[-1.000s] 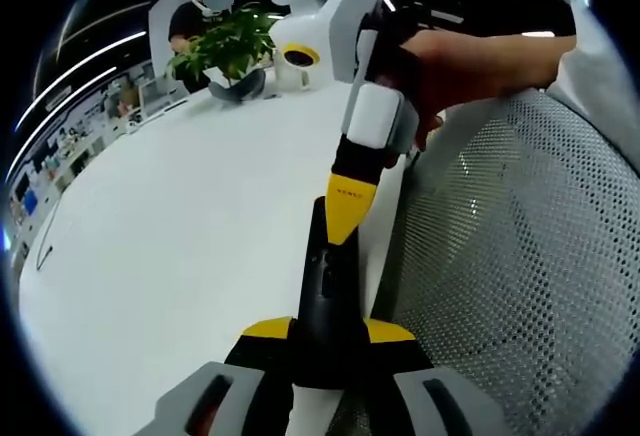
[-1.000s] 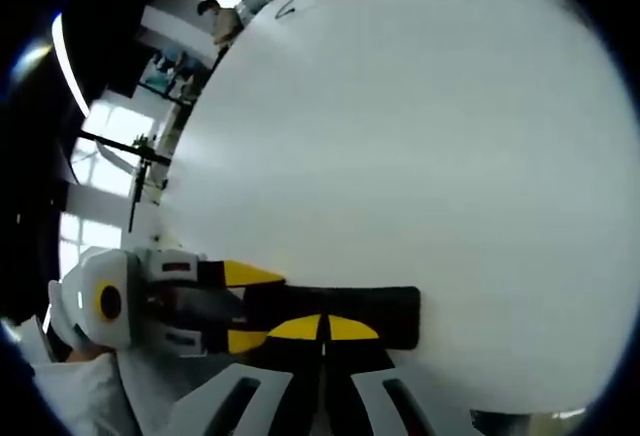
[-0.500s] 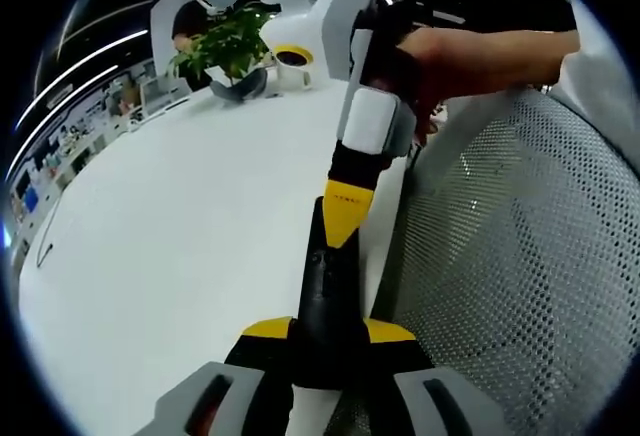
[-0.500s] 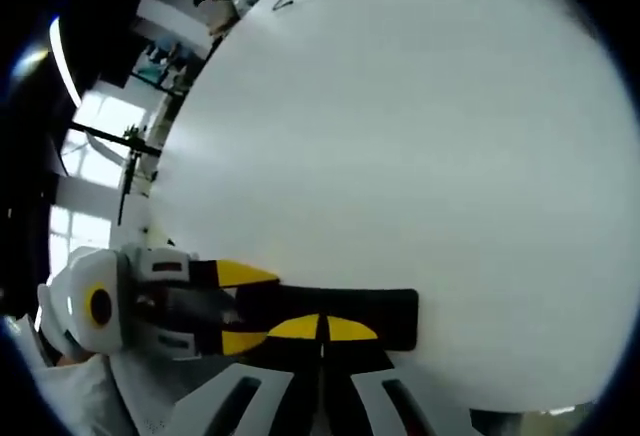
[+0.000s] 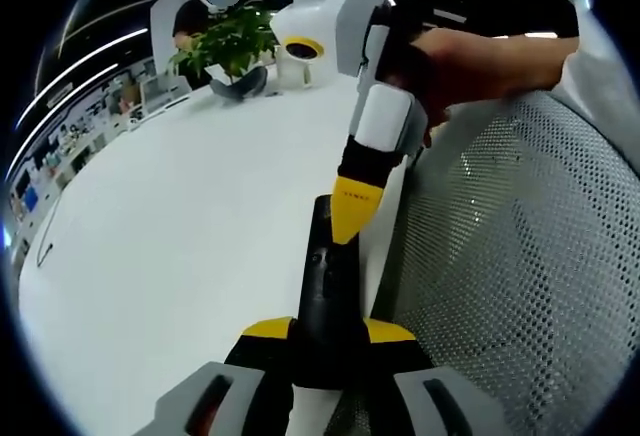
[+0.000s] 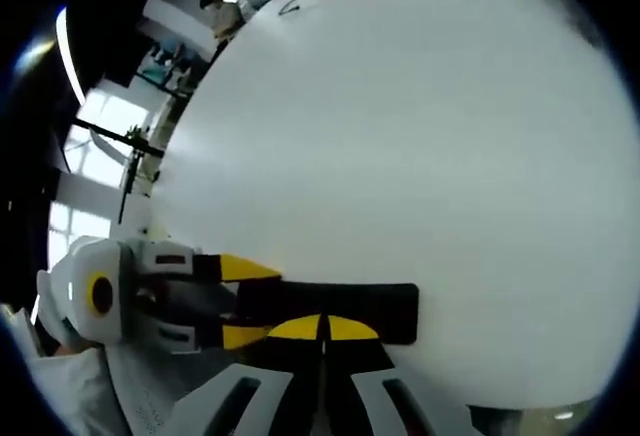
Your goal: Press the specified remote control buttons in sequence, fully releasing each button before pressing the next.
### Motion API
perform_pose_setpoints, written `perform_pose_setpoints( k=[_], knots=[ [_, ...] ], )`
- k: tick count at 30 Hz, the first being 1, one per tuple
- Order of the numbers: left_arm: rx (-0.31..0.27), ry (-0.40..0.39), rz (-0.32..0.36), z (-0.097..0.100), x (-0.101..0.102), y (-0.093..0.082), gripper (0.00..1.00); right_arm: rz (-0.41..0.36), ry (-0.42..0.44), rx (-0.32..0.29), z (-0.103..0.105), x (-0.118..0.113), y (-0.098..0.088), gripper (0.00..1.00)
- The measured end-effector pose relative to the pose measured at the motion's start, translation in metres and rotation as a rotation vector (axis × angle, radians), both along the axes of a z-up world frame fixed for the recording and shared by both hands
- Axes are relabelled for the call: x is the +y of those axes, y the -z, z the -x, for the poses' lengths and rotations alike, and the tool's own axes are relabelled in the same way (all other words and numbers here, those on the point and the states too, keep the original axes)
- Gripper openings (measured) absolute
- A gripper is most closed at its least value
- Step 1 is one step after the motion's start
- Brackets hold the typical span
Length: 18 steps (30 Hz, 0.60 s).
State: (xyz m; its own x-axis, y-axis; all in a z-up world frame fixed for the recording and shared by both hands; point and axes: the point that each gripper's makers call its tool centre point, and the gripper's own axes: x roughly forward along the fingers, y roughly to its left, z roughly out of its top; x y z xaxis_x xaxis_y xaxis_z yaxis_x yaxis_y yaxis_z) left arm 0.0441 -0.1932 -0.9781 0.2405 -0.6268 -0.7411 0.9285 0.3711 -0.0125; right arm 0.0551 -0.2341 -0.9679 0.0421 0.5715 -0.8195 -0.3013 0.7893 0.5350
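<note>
Here the left gripper (image 5: 328, 341) pinches the near end of the remote (image 5: 328, 276) at the table (image 5: 180, 226) edge; its long axis runs forward beneath the right gripper (image 5: 352, 218), fingers together.

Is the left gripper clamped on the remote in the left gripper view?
Yes, the left gripper is closed on the near end of the black remote, its yellow tips on both sides.

Broad white table, smooth top.
The white table (image 5: 180, 206) carries a slim black remote control (image 5: 325, 286) along its near edge and a green potted plant (image 5: 232, 46) at its far edge.
</note>
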Motion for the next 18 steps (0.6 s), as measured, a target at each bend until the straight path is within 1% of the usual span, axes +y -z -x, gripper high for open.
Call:
perform_pose_setpoints(
  k=[6, 9, 12, 14, 18],
  knots=[
    [-0.005, 0.009, -0.001, 0.000, 0.000, 0.000, 0.24, 0.022, 0.023, 0.032, 0.002, -0.009, 0.001, 0.00],
    [-0.005, 0.009, 0.000, 0.000, 0.000, 0.000, 0.24, 0.037, 0.024, 0.017, 0.000, -0.013, 0.001, 0.00],
    [-0.006, 0.009, 0.000, 0.000, 0.000, 0.000, 0.24, 0.036, 0.029, 0.025, 0.000, -0.013, 0.002, 0.00],
    [-0.006, 0.009, 0.000, 0.000, 0.000, 0.000, 0.24, 0.038, 0.024, 0.028, 0.001, -0.012, 0.002, 0.00],
    [-0.006, 0.008, -0.001, 0.000, 0.000, 0.000, 0.24, 0.052, 0.004, 0.013, 0.001, -0.012, 0.003, 0.00]
  ],
)
